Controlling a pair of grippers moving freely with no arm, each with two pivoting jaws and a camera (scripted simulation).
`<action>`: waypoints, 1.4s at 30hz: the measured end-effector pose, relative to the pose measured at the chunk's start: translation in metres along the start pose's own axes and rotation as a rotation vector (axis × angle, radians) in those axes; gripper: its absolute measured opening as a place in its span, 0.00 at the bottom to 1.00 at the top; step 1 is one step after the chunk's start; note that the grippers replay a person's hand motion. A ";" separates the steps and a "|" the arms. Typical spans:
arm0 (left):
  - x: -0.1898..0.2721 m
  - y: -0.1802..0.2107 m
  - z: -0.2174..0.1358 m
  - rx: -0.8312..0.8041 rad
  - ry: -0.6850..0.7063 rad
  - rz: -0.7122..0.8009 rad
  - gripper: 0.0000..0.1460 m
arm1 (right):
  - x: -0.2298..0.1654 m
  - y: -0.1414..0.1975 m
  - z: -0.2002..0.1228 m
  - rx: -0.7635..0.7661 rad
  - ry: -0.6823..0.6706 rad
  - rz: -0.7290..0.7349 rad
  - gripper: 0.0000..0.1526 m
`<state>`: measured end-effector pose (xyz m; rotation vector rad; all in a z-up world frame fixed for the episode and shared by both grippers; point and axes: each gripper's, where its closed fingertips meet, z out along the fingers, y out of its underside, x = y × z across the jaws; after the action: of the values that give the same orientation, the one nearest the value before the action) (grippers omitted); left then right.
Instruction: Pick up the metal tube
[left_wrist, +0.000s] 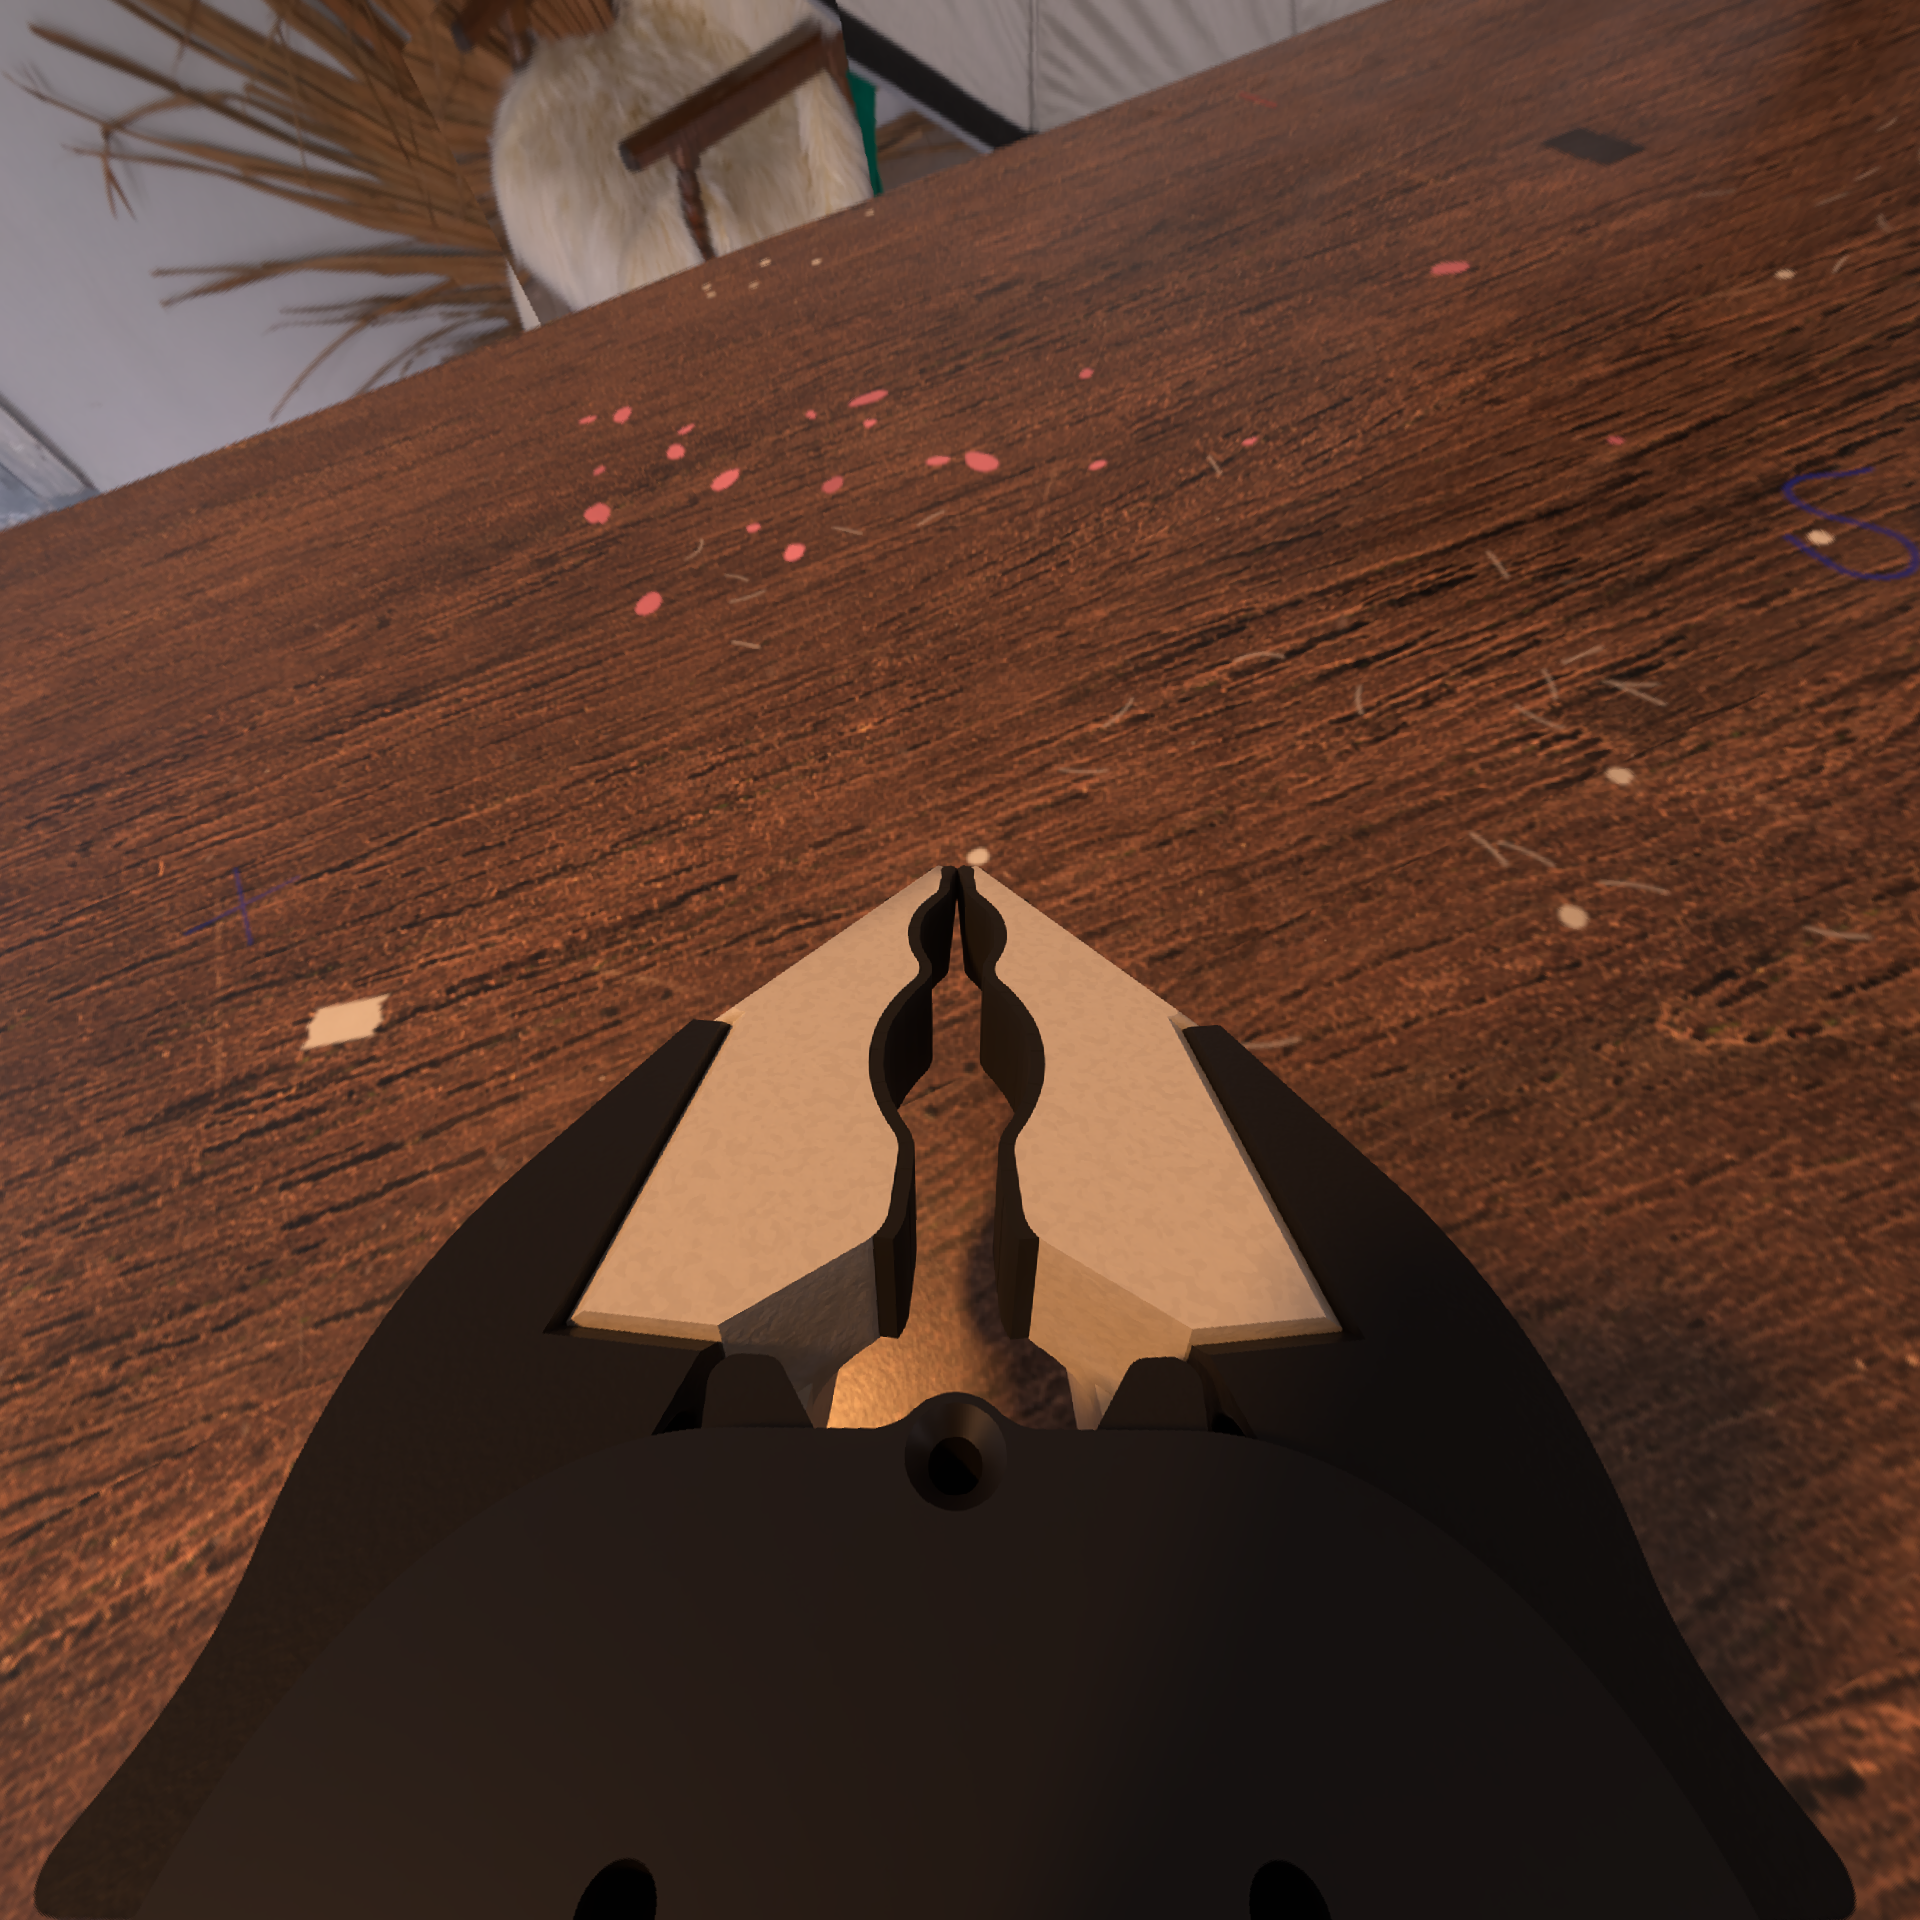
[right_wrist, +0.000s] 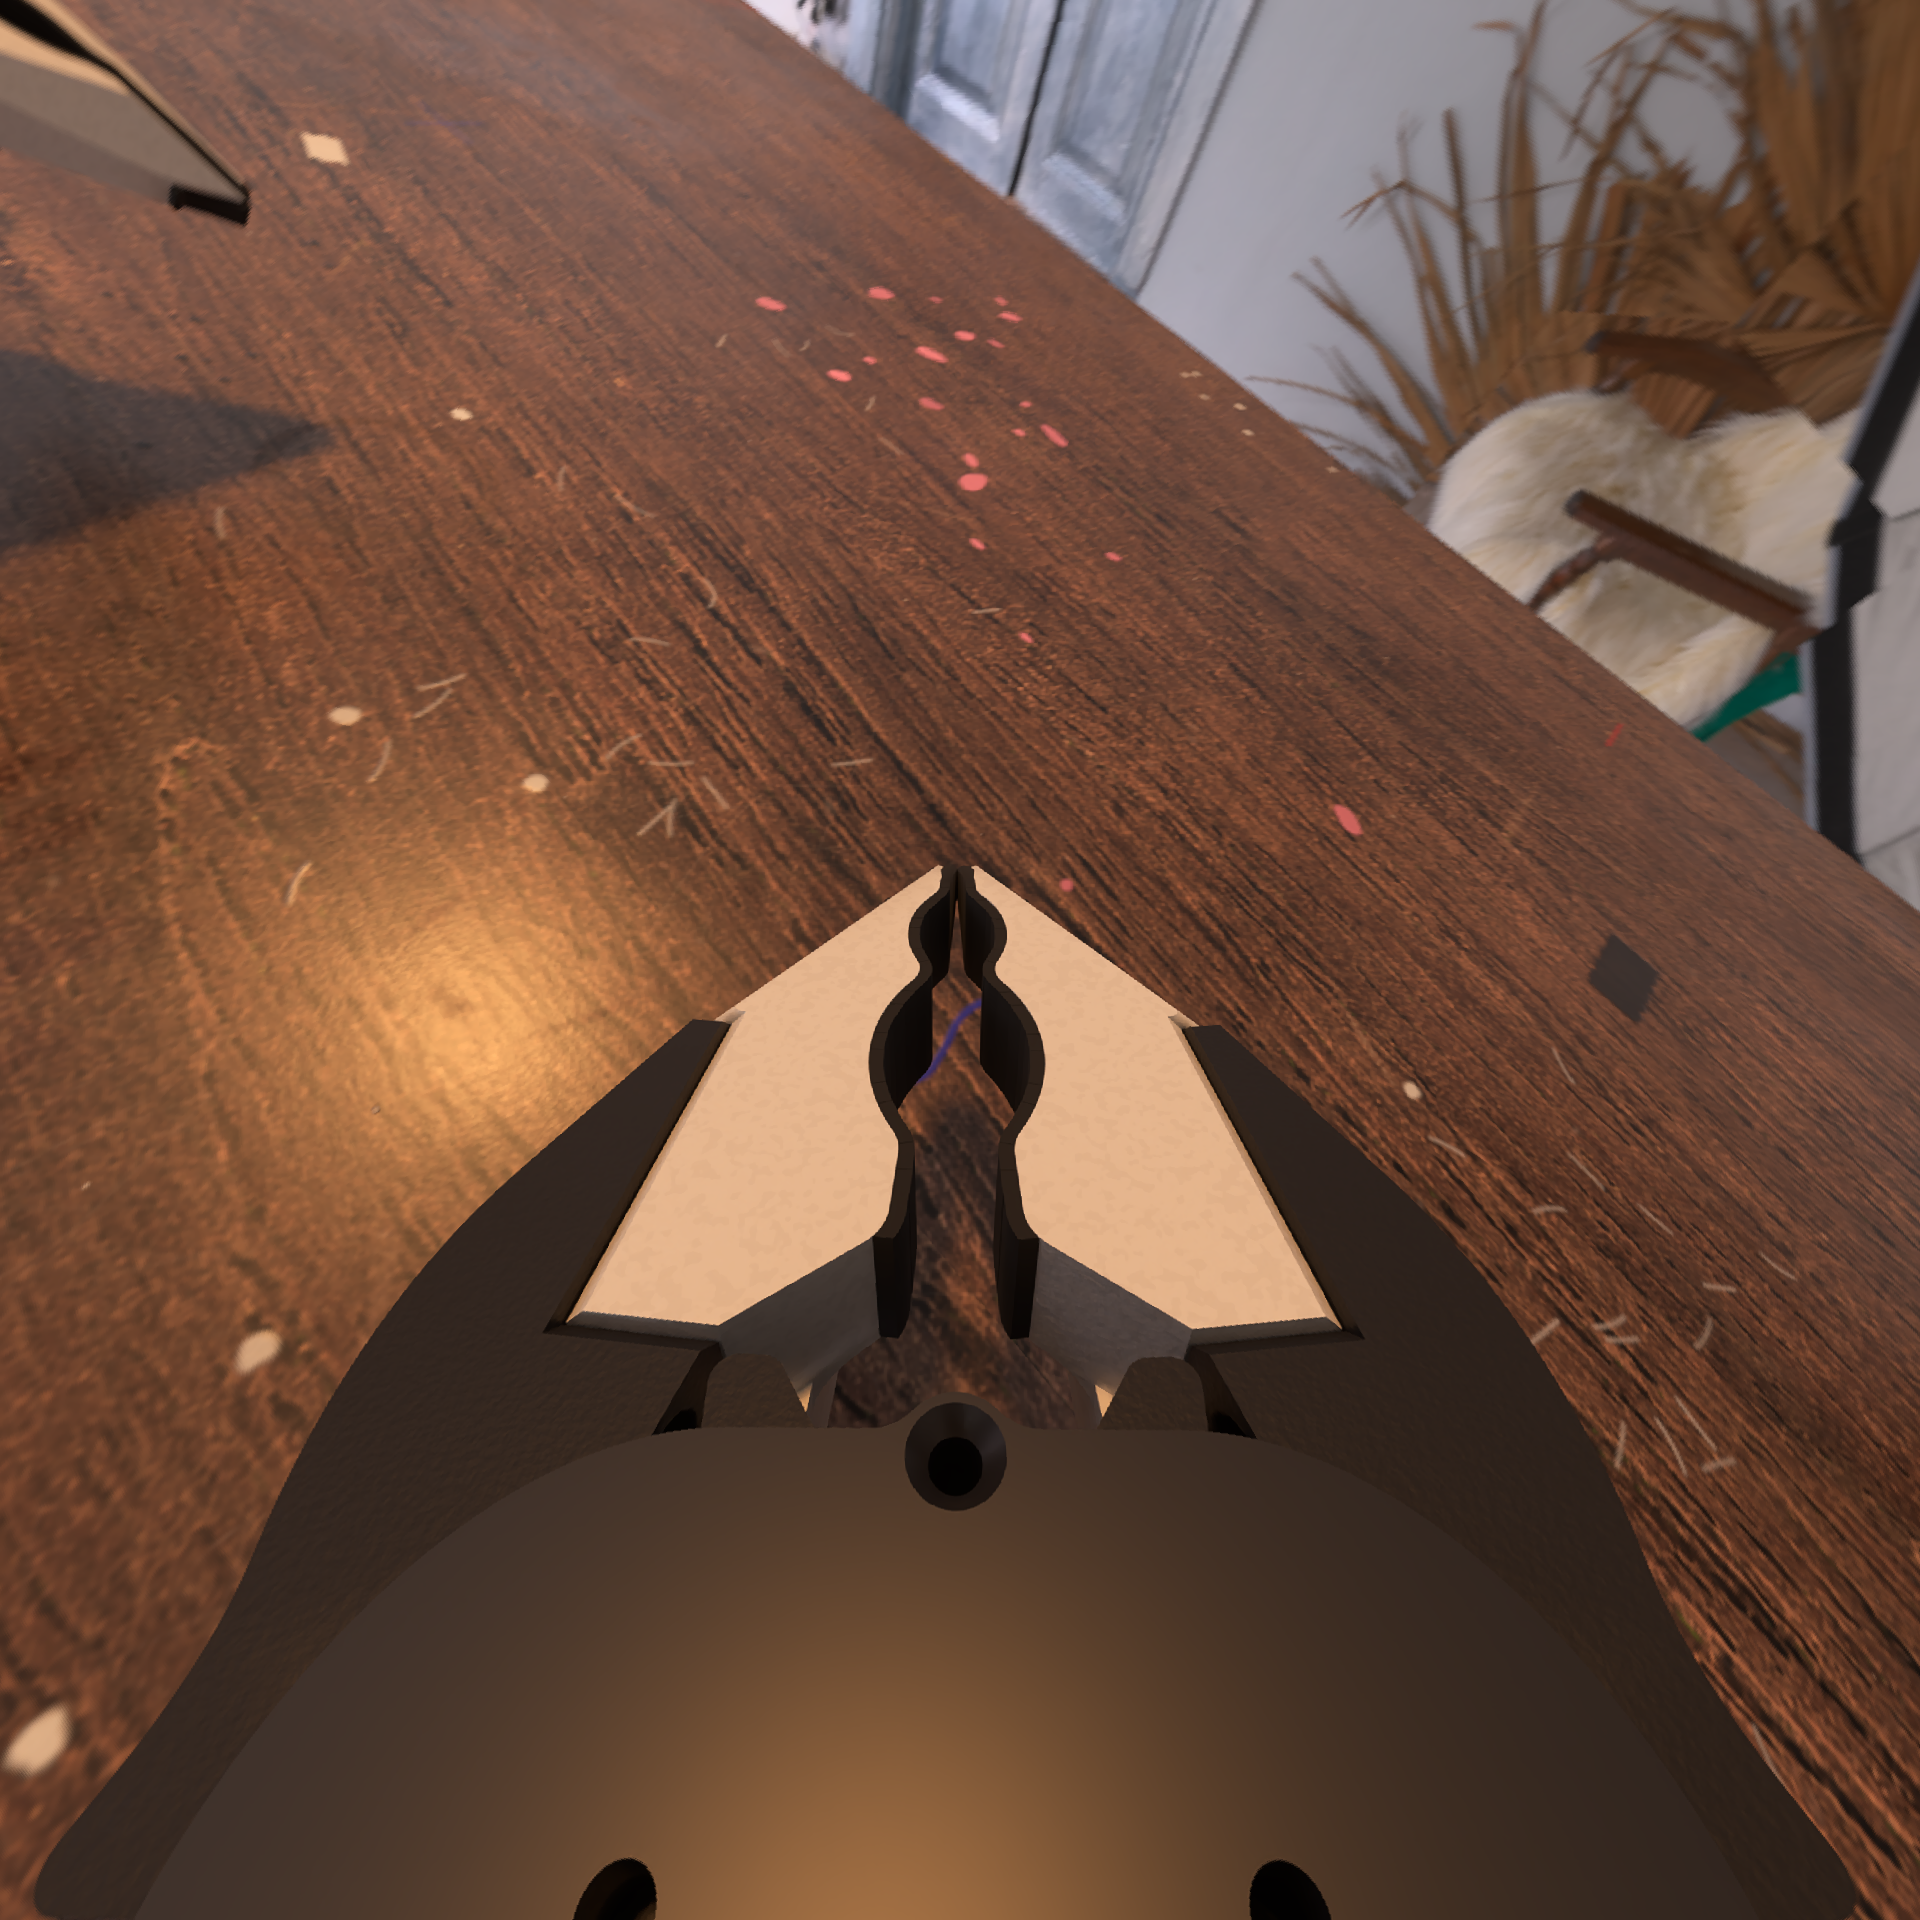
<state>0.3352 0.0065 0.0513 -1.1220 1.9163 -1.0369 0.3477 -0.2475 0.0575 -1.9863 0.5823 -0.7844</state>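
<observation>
A dark reddish-brown wooden table (left_wrist: 1247, 675) with strong grain fills both views. Its top is marked with a scatter of pink paint spots (left_wrist: 727, 480), small cream dots (left_wrist: 1573, 916), fine pale scratches (left_wrist: 1621, 691) and blue pen lines (left_wrist: 1860, 525). A small tan square patch (left_wrist: 346, 1022) and a small black square patch (left_wrist: 1590, 145) lie flat on it, well apart.

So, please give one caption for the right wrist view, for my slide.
Right gripper shut and empty above a paint-speckled wooden table; no metal tube in view.
</observation>
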 end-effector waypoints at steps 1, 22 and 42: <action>0.000 -0.002 -0.001 0.011 0.000 0.000 0.00 | -0.001 0.000 0.000 -0.009 -0.018 -0.006 0.00; -0.117 -0.009 -0.136 0.016 -0.184 -0.137 0.48 | -0.006 0.004 0.003 -0.017 -0.016 0.004 0.24; -0.330 0.143 -0.134 -0.494 -0.606 -0.458 0.39 | -0.012 -0.001 0.000 -0.001 -0.025 -0.026 0.24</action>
<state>0.3020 0.3885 0.0384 -1.9563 1.4713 -0.3433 0.3400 -0.2387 0.0551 -2.0054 0.5427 -0.7744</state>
